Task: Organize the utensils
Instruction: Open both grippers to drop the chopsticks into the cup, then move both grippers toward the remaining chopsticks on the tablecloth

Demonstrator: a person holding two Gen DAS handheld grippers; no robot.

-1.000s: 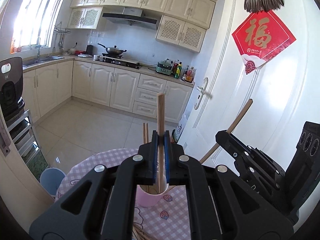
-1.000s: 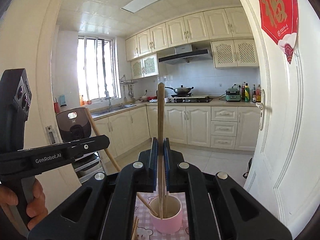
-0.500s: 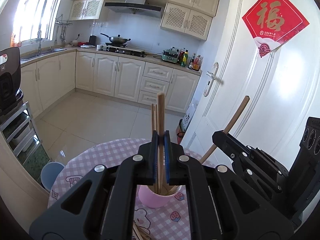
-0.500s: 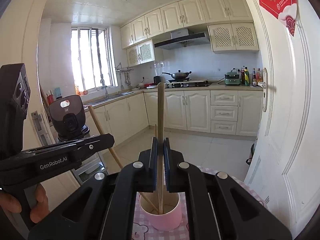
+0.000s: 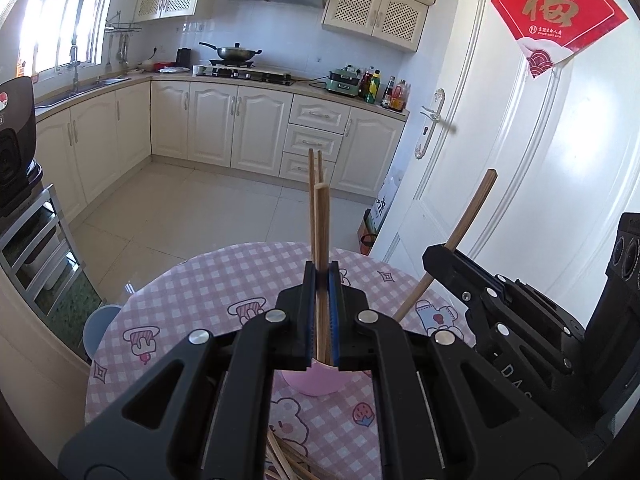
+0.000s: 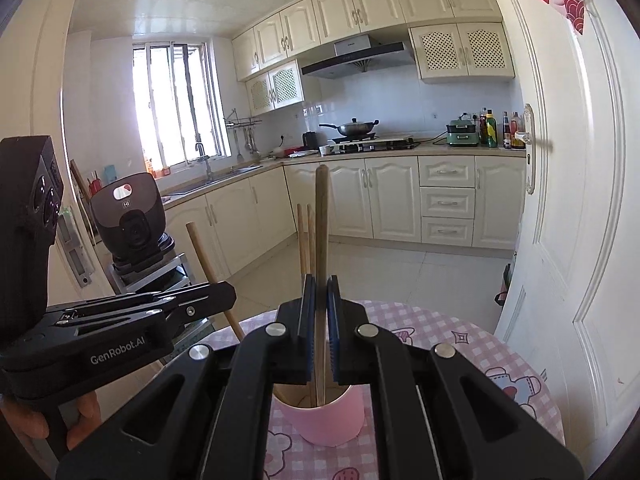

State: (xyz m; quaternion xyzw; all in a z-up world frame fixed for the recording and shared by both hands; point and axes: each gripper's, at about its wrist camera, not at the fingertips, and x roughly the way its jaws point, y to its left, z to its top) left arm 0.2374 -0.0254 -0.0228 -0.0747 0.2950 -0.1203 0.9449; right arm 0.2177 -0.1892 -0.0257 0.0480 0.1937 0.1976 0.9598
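While my left gripper (image 5: pixel 321 280) pinched a chopstick (image 5: pixel 321 220) | left view alone showed loose chopsticks (image 5: pixel 288 460) | right gripper (image 6: pixel 320 292) clamped another chopstick (image 6: pixel 321 220) over pink cup (image 6: pixel 326 420).

Count of items, both wrist views

Tongs: two, left tongs (image 5: pixel 321 312) and right tongs (image 6: pixel 319 324), one chopstick (image 5: pixel 322 232) clamped in each. Pink cup (image 6: pixel 326 420): one, with two chopsticks standing in it. Loose chopsticks (image 5: pixel 288 464) on worktop (image 5: pixel 192 304): several, number unclear.

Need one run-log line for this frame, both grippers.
left gripper: shut on chopstick | right gripper: shut on chopstick | both tips in pink cup | cup holds two more | spare chopsticks on table
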